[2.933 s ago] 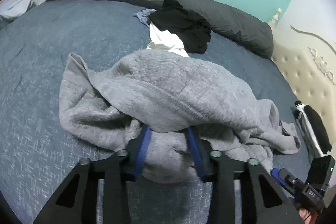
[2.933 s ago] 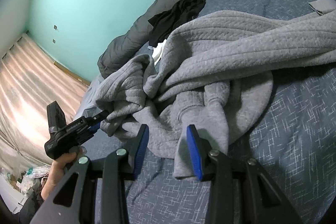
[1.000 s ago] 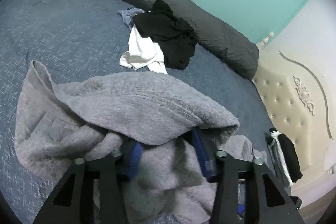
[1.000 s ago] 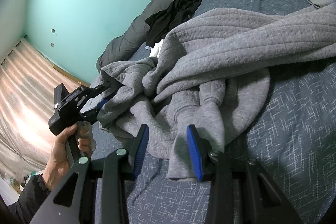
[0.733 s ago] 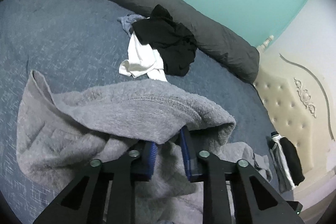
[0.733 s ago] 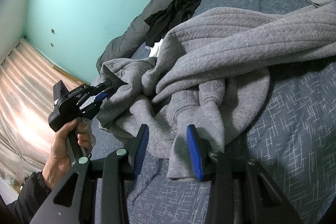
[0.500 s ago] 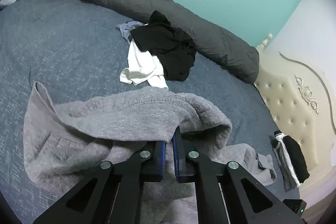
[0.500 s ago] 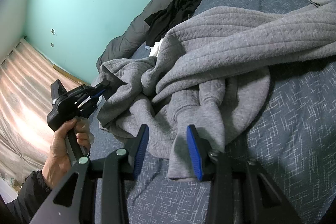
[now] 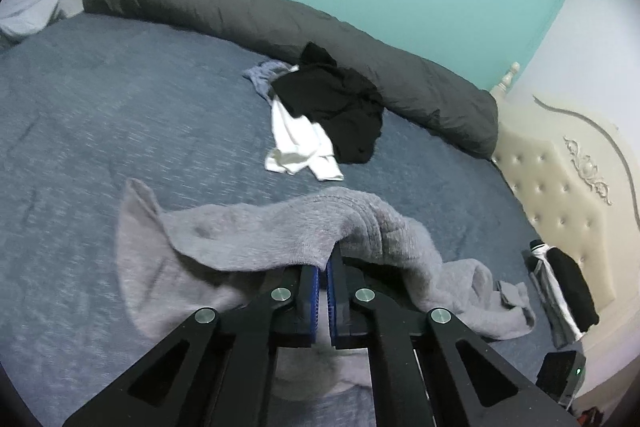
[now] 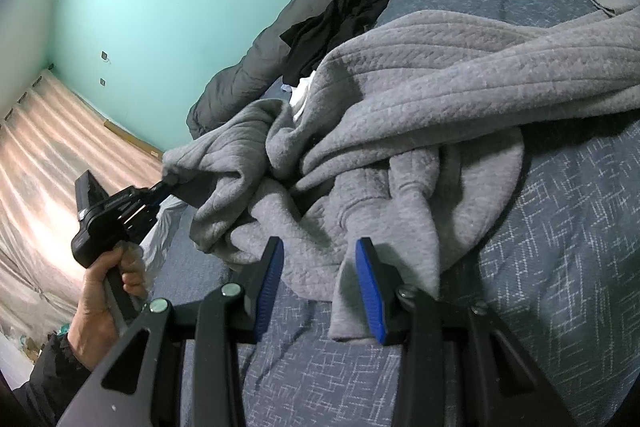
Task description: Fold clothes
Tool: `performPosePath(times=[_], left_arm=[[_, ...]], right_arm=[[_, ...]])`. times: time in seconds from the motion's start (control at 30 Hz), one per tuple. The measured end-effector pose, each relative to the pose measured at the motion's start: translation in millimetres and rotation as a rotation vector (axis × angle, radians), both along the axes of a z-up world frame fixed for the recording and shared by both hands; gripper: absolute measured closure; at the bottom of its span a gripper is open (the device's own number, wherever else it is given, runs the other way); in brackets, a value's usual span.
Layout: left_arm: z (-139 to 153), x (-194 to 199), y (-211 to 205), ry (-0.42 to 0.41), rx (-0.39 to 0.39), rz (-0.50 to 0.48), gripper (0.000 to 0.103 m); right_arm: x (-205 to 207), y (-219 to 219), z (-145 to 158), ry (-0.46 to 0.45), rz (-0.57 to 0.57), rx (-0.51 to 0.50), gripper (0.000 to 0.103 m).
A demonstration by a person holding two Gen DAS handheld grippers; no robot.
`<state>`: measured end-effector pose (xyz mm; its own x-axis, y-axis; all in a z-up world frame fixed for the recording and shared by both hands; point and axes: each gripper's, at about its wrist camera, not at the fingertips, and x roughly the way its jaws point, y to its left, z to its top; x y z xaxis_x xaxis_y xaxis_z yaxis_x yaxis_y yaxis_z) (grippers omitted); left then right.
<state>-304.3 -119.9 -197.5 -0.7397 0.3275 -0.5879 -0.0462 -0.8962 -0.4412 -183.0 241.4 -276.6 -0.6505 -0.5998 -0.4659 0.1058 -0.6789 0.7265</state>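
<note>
Left gripper (image 9: 323,263): jaws closed on a fold of the grey sweatshirt (image 9: 280,239), holding that edge raised off the blue bedspread (image 9: 120,115). Right gripper (image 10: 318,267): jaws parted, with a hanging flap of the sweatshirt between the blue pads (image 10: 370,291); contact cannot be told. The sweatshirt lies crumpled at the bed's near edge. A black garment (image 9: 336,107) and a white garment (image 9: 298,143) lie beside the dark rolled duvet (image 9: 280,23) along the far edge.
</note>
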Motion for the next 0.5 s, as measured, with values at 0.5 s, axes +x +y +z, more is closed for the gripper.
performPosePath(times=[0.5], left_arm=[[12,39,-94,-0.053,-0.041,0.197,0.101]], right_arm=[[-4,-6,1,0.004,0.008,0.006,0.065]])
